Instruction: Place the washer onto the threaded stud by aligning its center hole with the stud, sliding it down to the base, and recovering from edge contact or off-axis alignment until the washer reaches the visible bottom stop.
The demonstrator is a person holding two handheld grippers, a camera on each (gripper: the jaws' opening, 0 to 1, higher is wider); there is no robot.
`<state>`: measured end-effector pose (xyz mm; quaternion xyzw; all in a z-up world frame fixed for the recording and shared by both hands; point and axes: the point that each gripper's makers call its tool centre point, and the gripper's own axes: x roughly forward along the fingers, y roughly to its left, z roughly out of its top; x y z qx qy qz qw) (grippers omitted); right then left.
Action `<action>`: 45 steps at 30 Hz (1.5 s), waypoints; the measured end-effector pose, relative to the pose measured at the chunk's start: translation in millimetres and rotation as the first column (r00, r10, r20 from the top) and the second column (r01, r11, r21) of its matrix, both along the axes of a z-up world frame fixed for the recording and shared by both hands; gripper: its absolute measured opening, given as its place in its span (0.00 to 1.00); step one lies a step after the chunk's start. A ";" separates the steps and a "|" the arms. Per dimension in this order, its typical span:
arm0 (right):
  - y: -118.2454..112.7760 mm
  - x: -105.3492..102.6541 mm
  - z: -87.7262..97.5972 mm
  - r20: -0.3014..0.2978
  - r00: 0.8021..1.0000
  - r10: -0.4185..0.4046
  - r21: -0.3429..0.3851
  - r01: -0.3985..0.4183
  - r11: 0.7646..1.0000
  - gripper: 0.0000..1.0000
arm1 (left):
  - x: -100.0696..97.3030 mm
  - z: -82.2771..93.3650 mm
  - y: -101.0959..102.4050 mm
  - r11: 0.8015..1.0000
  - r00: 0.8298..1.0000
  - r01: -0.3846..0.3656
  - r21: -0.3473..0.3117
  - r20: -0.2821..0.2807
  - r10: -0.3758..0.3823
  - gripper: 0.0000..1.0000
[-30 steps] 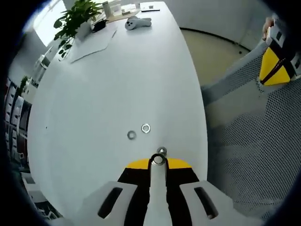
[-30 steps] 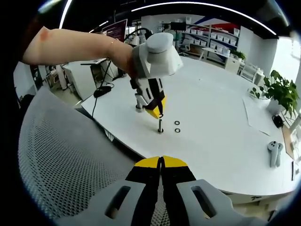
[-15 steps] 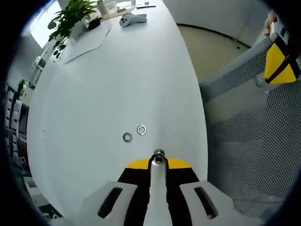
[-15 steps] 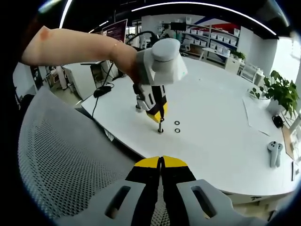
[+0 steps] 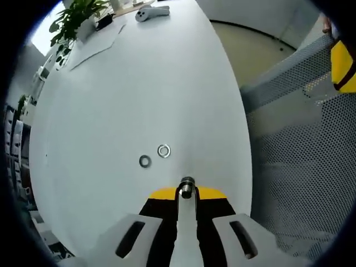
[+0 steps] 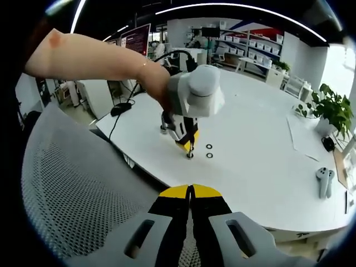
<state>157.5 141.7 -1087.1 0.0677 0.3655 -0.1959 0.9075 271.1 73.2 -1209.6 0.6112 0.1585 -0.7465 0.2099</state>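
The left tool (image 5: 187, 194) is pressed together, its jaws pinching the top of the threaded stud (image 5: 187, 184), which stands upright near the edge of the white tabletop (image 5: 139, 83). From the right gripper view, that tool (image 6: 189, 146) comes straight down on the stud (image 6: 190, 154). Two washers (image 5: 154, 156) lie flat just beyond, apart from it. The right tool (image 6: 191, 192) hangs shut over a mesh chair (image 6: 72, 189). A plant (image 6: 328, 108) and shelves stand further back.
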 end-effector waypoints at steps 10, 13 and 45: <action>-1.8 1.1 2.8 0.019 1.000 -0.004 -0.012 0.005 1.000 0.04 | 1.0 -17.3 2.9 1.000 1.000 0.015 0.014 0.028 -0.015 0.09; -1.6 0.4 2.4 0.017 1.000 -0.007 -0.010 0.007 1.000 0.04 | 3.5 -21.9 4.3 1.000 0.998 0.027 0.015 0.048 -0.028 0.09; -1.5 0.6 2.5 0.020 1.000 -0.008 -0.007 0.008 1.000 0.04 | -13.2 2.1 -24.2 1.000 0.993 -0.011 -0.019 -0.120 0.008 0.21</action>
